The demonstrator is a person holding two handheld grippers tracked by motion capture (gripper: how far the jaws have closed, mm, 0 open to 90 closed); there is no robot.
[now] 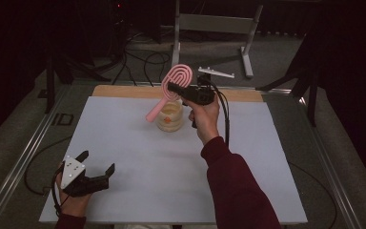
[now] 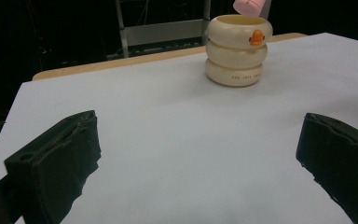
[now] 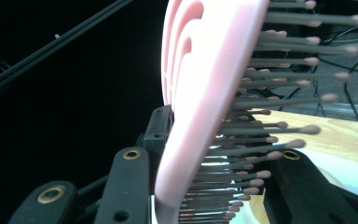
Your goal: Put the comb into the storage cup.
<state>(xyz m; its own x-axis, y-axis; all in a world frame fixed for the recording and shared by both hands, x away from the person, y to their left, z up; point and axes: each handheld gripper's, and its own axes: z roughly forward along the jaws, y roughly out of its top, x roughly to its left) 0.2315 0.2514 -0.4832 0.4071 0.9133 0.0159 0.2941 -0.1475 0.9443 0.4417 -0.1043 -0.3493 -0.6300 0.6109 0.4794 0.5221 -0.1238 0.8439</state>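
A pink hairbrush (image 1: 174, 85) is held in the air above the far middle of the table, its handle slanting down toward a cream ringed cup with an orange duck mark (image 1: 169, 117). My right gripper (image 1: 175, 88) is shut on the brush head, which stands between the jaws in the right gripper view as a pink hairbrush (image 3: 205, 102) with bristles pointing right. My left gripper (image 1: 96, 163) rests open near the table's front left corner, nothing between its jaws. In the left gripper view the cup (image 2: 237, 49) stands ahead, with the brush handle's tip (image 2: 247, 6) just above its rim.
A white sheet (image 1: 138, 157) covers the wooden table. Behind the table stand a metal frame (image 1: 214, 24) and loose cables on the floor. Rails run along the table's left and right sides.
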